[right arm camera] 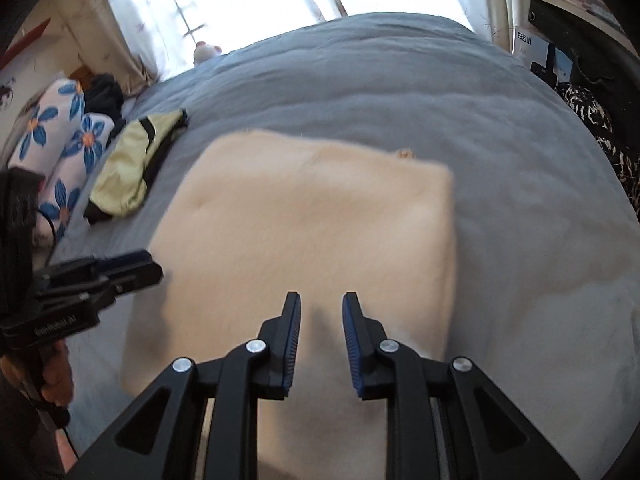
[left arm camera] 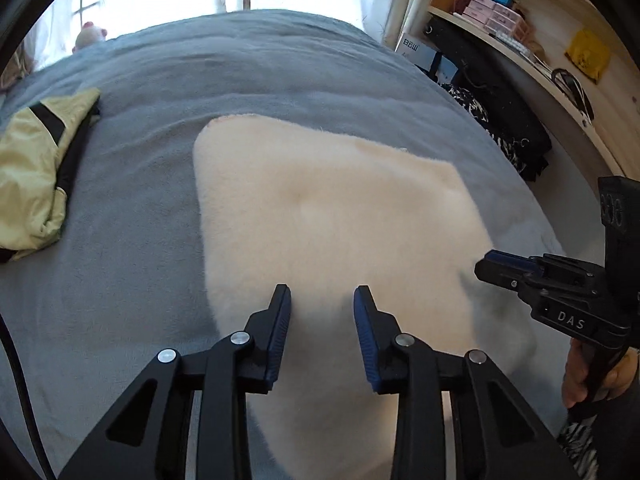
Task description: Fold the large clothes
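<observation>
Cream fleece garment lies folded into a block near the bed's near edge, so this fold looks done. Left gripper and right gripper hover above it, jaws parted, grasping nothing. Next: smooth it or fetch the yellow jacket at the left edge; open blanket all round.

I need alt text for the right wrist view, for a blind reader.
A cream fleece garment lies folded on a grey bed cover, under the right gripper, whose jaws are apart and empty. The left gripper is at left; a yellow-green jacket lies beyond.
</observation>
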The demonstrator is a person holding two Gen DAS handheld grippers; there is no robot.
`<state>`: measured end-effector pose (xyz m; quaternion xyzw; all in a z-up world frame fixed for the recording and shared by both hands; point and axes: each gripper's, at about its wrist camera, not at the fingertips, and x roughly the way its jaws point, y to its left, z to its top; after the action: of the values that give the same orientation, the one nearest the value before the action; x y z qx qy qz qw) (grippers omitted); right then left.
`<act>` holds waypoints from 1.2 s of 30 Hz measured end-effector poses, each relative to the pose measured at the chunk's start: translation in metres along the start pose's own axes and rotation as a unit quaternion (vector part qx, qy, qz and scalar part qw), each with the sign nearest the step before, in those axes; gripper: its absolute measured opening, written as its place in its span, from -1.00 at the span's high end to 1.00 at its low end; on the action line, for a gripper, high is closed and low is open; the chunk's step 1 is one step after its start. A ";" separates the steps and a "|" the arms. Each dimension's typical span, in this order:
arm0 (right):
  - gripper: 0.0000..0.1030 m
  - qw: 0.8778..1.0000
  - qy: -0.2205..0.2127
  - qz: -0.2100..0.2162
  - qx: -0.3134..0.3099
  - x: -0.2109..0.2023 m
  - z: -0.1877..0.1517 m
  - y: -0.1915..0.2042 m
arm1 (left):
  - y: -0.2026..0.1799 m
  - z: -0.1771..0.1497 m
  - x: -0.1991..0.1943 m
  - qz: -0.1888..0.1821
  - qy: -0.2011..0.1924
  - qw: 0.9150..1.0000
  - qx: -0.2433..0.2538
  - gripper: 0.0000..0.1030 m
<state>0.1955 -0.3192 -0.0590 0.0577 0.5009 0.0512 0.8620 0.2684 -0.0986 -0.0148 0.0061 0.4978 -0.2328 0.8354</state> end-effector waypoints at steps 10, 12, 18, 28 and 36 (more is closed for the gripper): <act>0.95 1.000 0.010 -0.025 0.012 -0.008 -0.026 -0.020 | 0.025 -0.019 -0.006 -0.004 0.013 0.999 -0.042 0.35; 0.88 0.999 0.013 -0.024 0.019 -0.011 -0.026 -0.020 | 0.026 -0.022 -0.007 0.004 0.014 0.999 -0.043 0.34; 0.33 0.999 0.015 -0.017 0.047 -0.026 -0.026 -0.021 | 0.025 -0.028 -0.020 0.020 0.022 0.998 -0.051 0.04; -0.46 0.998 -0.005 0.009 0.060 -0.070 -0.019 -0.020 | 0.019 -0.029 -0.048 0.024 0.029 0.997 -0.067 -0.49; -0.54 0.997 0.008 0.034 0.064 -0.082 -0.012 -0.027 | 0.020 -0.027 -0.049 -0.002 0.062 0.995 -0.084 -0.62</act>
<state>0.1460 -0.3567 0.0014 0.1294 0.5080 0.0485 0.8502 0.2343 -0.0553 0.0077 -0.0505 0.5661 -0.1907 0.8004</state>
